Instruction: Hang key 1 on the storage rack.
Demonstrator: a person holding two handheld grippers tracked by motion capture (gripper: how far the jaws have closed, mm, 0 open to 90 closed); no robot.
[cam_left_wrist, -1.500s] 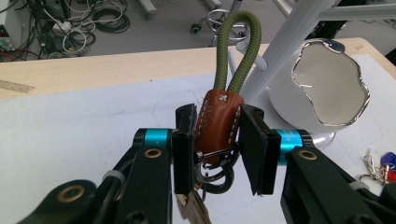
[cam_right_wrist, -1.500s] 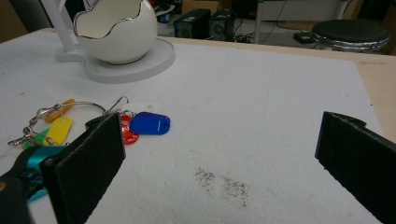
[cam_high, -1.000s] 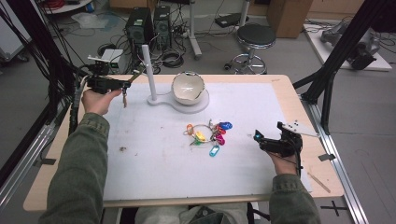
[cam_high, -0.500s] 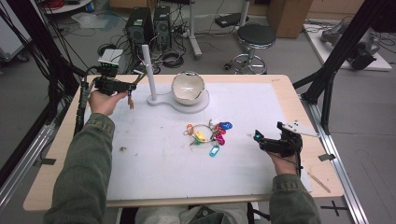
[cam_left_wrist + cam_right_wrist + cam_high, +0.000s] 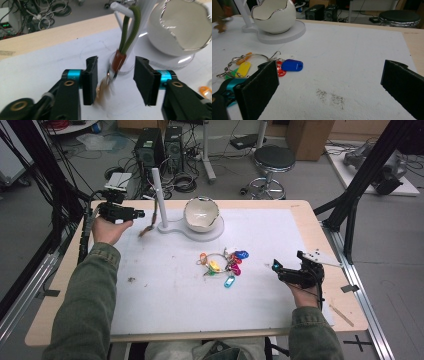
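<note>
The left gripper (image 5: pixel 141 213) is up at the far left of the table (image 5: pixel 300 210), next to a white stand (image 5: pixel 159 195). A green cord loop (image 5: pixel 130 27) hangs on the stand's peg, w/ a brown keychain (image 5: pixel 118 60) at its bottom end. In the left gripper view the keychain hangs right btwn the two black jaws, a bit past the tips. The jaws have just been opening. They are now spread apart & don't touch the keychain, so it hangs on its own from the peg. A blurry brown bit (image 5: pixel 103 92) dangles under it, close to the left jaw's pad. In the high view the keychain (image 5: pixel 148 226) hangs just beside the stand's pole, on the left gripper's side.

The right gripper (image 5: pixel 276 267) rests low on the right side of the white mat (image 5: pixel 165 295). Its jaws are spread wide w/ nothing btwn them, just bare mat w/ a dark smudge (image 5: pixel 330 97).

A white egg-shaped bowl (image 5: pixel 201 214) w/ a jagged rim sits on the stand's round base (image 5: pixel 212 231). Its inside looks white & bare from above.

A ring of colored key tags (image 5: pixel 222 265) lies flat in the mid of the mat, well apart from the left gripper & near the right gripper's tips. Blue tag (image 5: pixel 292 65), yellow tag (image 5: pixel 243 69) & red tag (image 5: pixel 280 71) are on it.
</note>
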